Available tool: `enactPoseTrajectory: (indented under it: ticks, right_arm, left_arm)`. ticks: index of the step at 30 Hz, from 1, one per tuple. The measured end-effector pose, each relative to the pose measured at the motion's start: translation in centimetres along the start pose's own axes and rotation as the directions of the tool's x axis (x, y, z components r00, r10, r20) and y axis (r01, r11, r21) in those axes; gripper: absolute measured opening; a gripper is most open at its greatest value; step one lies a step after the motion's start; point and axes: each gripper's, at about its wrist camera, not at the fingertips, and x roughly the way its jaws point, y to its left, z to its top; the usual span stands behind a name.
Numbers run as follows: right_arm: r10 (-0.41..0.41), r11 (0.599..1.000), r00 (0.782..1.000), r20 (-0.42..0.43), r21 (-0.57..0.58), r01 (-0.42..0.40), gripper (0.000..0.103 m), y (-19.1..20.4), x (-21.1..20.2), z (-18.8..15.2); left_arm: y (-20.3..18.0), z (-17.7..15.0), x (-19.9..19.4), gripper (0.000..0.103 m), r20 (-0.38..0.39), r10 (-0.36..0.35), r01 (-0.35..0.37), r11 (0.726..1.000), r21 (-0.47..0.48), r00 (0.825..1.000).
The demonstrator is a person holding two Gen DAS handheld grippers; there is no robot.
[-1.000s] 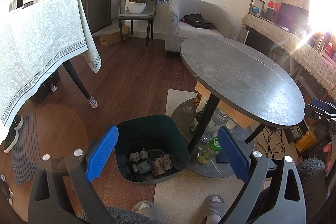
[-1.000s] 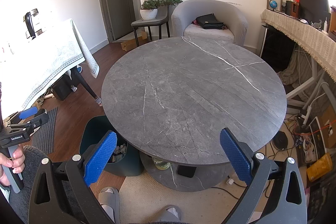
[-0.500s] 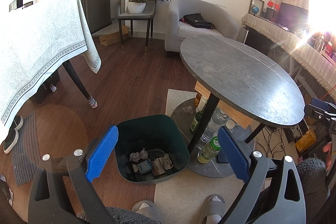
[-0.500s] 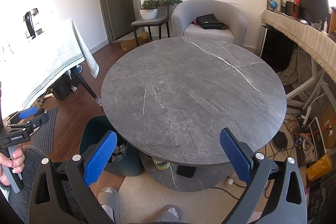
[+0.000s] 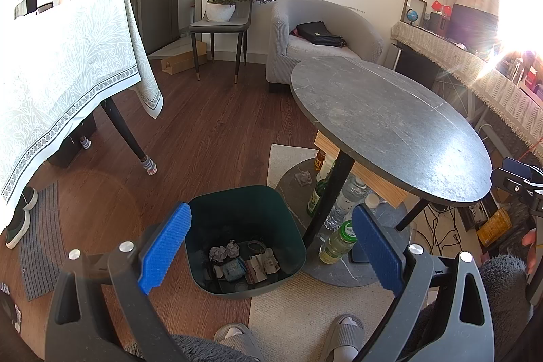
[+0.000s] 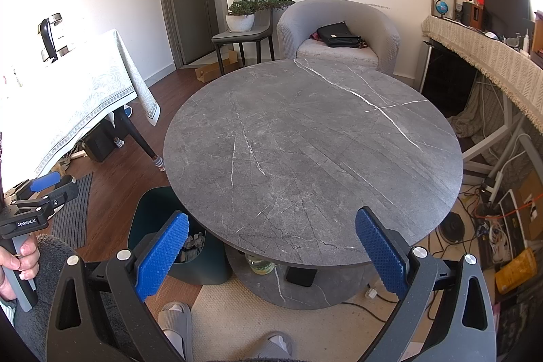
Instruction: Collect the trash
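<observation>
Bin (image 6: 149,226) half hidden under tabletop (image 6: 312,158); trash indistinct.

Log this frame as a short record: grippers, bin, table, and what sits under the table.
left gripper: open, empty, above the bin
right gripper: open, empty, over the table's near edge
bin: dark green, on the floor beside the table, holds crumpled paper and wrappers
table: round, grey marble top, nothing on it
bottles: several on the table's base shelf

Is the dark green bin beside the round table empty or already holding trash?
Holding trash. The bin stands upright, open-topped, with crumpled paper and wrappers covering its bottom; well short of full.
</observation>
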Motion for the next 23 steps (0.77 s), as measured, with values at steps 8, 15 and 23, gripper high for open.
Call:
enactPoseTrajectory:
  ticks: [8,15,23]
  right_arm:
    - [0.000,1.000,1.000,0.000,-0.001,0.000,0.099,0.02,0.01,0.01]
    - [0.000,1.000,1.000,-0.001,0.000,0.000,0.099,0.02,0.02,0.02]
    - [0.000,1.000,1.000,0.000,-0.001,0.000,0.099,0.04,0.02,0.03]
  left_arm:
    - [0.07,-0.03,0.06,0.097,-0.002,-0.001,0.001,1.000,-0.002,1.000]
    - [0.17,-0.11,0.22,0.097,-0.006,-0.002,0.002,1.000,0.003,1.000]
    - [0.41,-0.22,0.27,0.097,-0.010,0.006,-0.006,1.000,0.006,1.000]
